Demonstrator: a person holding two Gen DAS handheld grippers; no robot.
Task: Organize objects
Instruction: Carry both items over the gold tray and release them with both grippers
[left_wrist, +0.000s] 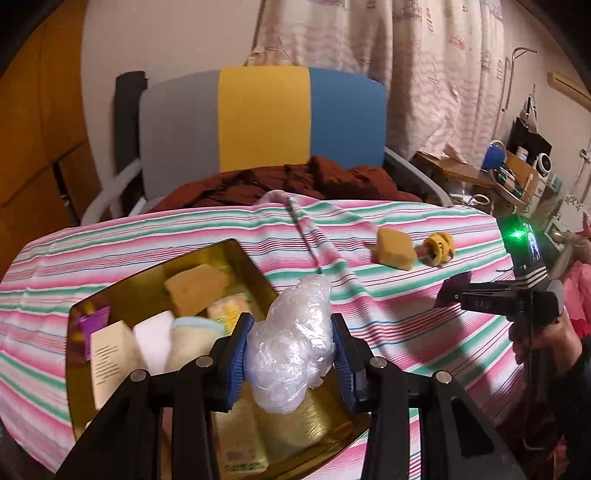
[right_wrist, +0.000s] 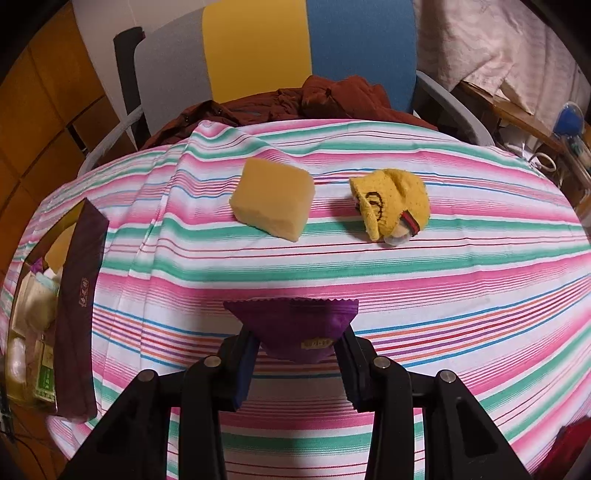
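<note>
item 1: left gripper (left_wrist: 291, 350), pads pinching a crumpled ball of clear plastic wrap (left_wrist: 291, 343); held above the near right part of the gold tin (left_wrist: 147, 273), not yet touching its contents.

item 2: right gripper (right_wrist: 297, 345), pads closed on a purple sachet (right_wrist: 295, 325), carried above the striped surface (right_wrist: 406, 280); in the left wrist view it sits at 3 o'clock, well apart from the tin.

item 3: gold tin, open, at 9 o'clock in the right wrist view with its dark lid (right_wrist: 79, 306) leaning against its side. contents visible from the left wrist: a tan sponge block (left_wrist: 195, 288), a cream booklet (left_wrist: 110, 362), a white pad (left_wrist: 153, 339), a rolled pale cloth (left_wrist: 192, 343), a second purple packet (left_wrist: 92, 325), and a green-labelled pack at 6 o'clock, partly hidden.

item 4: still loose on the surface: yellow sponge (right_wrist: 273, 199) at 12 o'clock from the right gripper, and a yellow knitted cap (right_wrist: 391, 203) at 1 o'clock, near each other but apart.

step in hand, as judged: loading the tin, with both grippers carrying items, the wrap nearest to delivery.

next move calls for: lowering the wrap into the free gold floor at the near right, then spreading the pads; the wrap is light and springy, so it may cling or bounce. the sachet then needs a sweep toward 9 o'clock, clear of the leaning lid.
</note>
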